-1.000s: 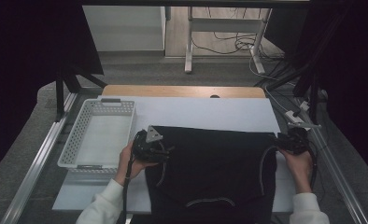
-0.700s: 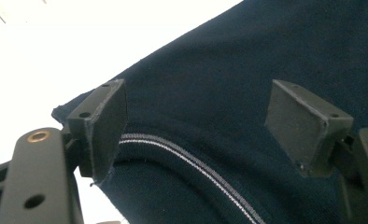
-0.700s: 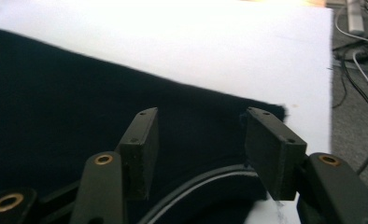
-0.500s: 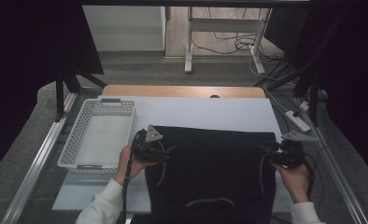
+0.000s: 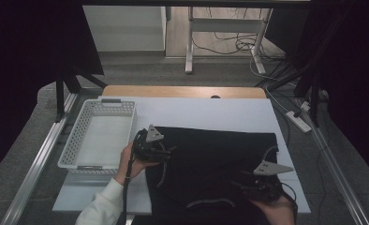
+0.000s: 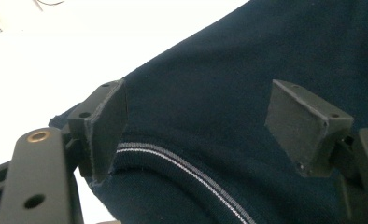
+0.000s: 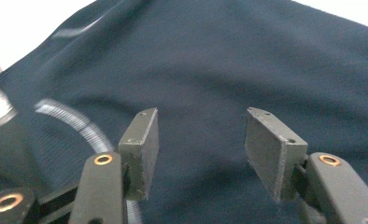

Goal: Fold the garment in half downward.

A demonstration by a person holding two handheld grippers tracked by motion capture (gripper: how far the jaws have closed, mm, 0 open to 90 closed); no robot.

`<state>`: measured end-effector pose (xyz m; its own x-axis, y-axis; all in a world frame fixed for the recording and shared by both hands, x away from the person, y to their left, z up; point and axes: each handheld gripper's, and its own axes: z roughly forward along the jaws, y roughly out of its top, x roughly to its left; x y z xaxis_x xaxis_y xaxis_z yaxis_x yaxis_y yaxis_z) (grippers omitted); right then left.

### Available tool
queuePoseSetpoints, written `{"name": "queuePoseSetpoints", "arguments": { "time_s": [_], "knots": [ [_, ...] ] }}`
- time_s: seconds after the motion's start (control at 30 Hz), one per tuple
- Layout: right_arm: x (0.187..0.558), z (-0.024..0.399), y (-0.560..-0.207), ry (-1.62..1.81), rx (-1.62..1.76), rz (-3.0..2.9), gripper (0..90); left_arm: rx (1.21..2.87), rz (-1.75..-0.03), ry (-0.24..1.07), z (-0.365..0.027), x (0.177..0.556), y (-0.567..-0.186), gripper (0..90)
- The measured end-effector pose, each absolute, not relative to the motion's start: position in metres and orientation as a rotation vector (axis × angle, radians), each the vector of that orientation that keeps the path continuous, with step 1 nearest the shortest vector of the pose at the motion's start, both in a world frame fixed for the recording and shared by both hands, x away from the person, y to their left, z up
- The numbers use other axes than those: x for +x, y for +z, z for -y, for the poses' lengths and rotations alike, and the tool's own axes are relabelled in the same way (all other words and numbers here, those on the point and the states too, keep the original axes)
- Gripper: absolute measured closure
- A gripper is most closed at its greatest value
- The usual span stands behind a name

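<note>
White basket point(image 5: 97, 140): plastic, perforated walls, nothing in it, standing at the table's 9 o'clock edge on the white sheet point(image 5: 210, 112); a strip of bare wood point(image 5: 182, 91) shows beyond the sheet at 12 o'clock. Left gripper point(image 5: 166, 151): held in the person's left hand point(image 5: 132, 158), white sleeve point(image 5: 100, 206) entering from 7 o'clock, just beside the basket's near right corner and lying at the left edge of the garment; a grey three-cornered plate sits on top. In the left gripper view its jaws stand spread wide over the cloth, the left pad point(image 6: 102, 126) at the garment's edge where cloth meets white sheet, the right pad point(image 6: 303, 123) over plain cloth; fabric lies between them, but nothing is pinched. A thin white-striped band point(image 6: 182, 168) curves across the cloth just below the pads. Garment point(image 5: 210, 168): dark navy knit, spread flat over the centre and near half of the sheet, running from the left gripper to about 3 o'clock and off the near edge at 6 o'clock; a pale curved stripe point(image 5: 210, 202), collar-like, lies at 6 o'clock. Right gripper point(image 5: 242, 183): held in the right hand point(image 5: 276, 208) at 5 o'clock, low over the garment's near right part, grey plate on top. In the right gripper view its jaws are partly spread and have just been opening, pads point(image 7: 142, 147) clear of each other, with cloth beneath them but none gripped; the striped band point(image 7: 74, 122) appears blurred at 9 o'clock of that view.
</note>
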<state>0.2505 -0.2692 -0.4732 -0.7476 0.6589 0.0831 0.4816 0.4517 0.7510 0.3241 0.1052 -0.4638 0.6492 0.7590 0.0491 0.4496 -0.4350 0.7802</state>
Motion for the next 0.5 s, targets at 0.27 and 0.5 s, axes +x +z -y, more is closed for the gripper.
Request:
{"name": "queuePoseSetpoints", "arguments": {
  "time_s": [0.27,0.5],
  "knots": [
    [0.226,0.241,-0.498,1.05,0.867,-2.66,47.2,2.082,-0.944,0.514,-0.108,0.324,-0.462,22.0],
    [0.224,0.238,-0.508,0.936,0.813,-2.708,69.6,2.081,-0.946,0.517,-0.109,0.325,-0.461,22.0]
  ]
}}
